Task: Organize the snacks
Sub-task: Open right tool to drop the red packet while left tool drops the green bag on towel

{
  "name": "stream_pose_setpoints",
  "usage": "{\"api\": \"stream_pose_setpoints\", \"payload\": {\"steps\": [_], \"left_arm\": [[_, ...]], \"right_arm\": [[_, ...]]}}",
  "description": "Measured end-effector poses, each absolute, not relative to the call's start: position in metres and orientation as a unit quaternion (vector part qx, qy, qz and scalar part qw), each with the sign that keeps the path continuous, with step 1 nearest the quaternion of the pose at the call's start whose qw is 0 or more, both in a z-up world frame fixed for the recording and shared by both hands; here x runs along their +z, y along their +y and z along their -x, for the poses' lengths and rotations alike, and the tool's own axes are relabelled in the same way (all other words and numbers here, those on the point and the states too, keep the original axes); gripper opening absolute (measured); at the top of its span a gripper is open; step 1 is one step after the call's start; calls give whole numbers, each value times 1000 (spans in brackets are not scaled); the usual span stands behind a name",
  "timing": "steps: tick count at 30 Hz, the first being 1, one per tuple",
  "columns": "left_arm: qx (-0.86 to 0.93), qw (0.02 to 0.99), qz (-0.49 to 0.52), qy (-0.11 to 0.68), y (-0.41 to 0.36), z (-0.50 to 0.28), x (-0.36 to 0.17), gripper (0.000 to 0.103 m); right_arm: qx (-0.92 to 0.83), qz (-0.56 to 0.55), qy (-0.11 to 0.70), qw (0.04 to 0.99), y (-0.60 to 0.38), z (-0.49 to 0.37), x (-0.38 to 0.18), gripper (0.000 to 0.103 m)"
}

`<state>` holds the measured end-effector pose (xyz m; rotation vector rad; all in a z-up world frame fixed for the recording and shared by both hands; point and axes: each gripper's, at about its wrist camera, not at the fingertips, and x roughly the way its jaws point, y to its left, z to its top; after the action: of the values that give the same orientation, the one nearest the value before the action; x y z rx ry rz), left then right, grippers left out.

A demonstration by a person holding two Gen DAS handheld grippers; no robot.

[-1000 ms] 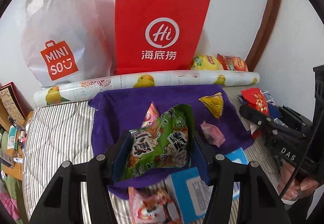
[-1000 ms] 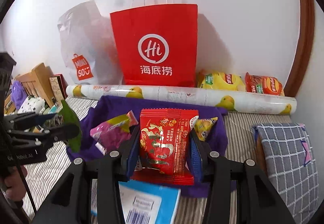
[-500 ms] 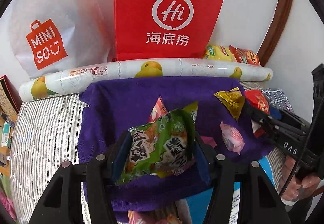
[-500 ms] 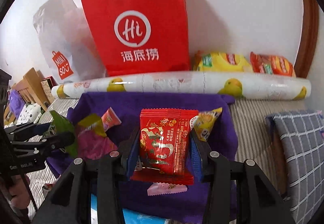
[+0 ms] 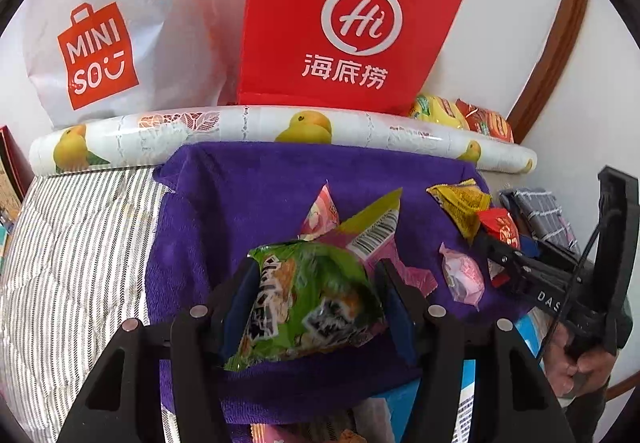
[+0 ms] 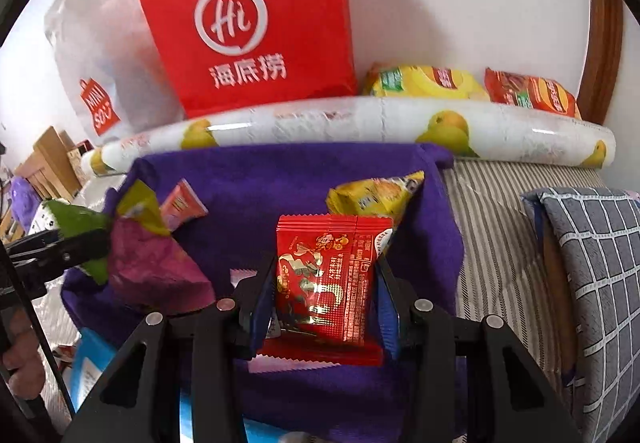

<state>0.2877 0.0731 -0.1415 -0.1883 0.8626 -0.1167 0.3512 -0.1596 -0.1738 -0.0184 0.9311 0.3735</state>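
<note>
Snacks: left tongs [image 5: 316,307] grip green packet [image 5: 308,303] | right tongs [image 6: 326,299] grip red packet [image 6: 326,283]

"MINISO" white bag [image 5: 120,23], "Hi" red bag [image 5: 352,15]

Purple towel [image 5: 248,195] bare at left; packets [image 5: 460,203] crowd right.

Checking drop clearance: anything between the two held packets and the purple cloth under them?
Nothing visible under the red packet; bare purple cloth shows around it. The green packet hangs at the edge of a pink-and-yellow packet that lies on the cloth, so it may land partly on that.
</note>
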Motion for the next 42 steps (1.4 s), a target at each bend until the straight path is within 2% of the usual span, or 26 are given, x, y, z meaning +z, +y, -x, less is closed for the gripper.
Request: {"api": "stream_pose_setpoints", "payload": {"steps": [23, 25, 27, 28, 42], "left_arm": [[-59, 895, 119, 425, 71, -286, -146, 59], [-59, 895, 120, 425, 70, -286, -147, 59], [-58, 896, 119, 425, 70, -286, -147, 59], [-58, 895, 120, 426, 70, -287, -147, 59], [-59, 895, 140, 419, 73, -286, -143, 74]], "right_arm": [[158, 39, 455, 876, -155, -354, -180, 46], [159, 39, 454, 876, -155, -354, -179, 48], [160, 36, 453, 877, -155, -354, -179, 57], [159, 35, 451, 878, -156, -353, -178, 59], [172, 37, 430, 885, -152, -347, -171, 64]]}}
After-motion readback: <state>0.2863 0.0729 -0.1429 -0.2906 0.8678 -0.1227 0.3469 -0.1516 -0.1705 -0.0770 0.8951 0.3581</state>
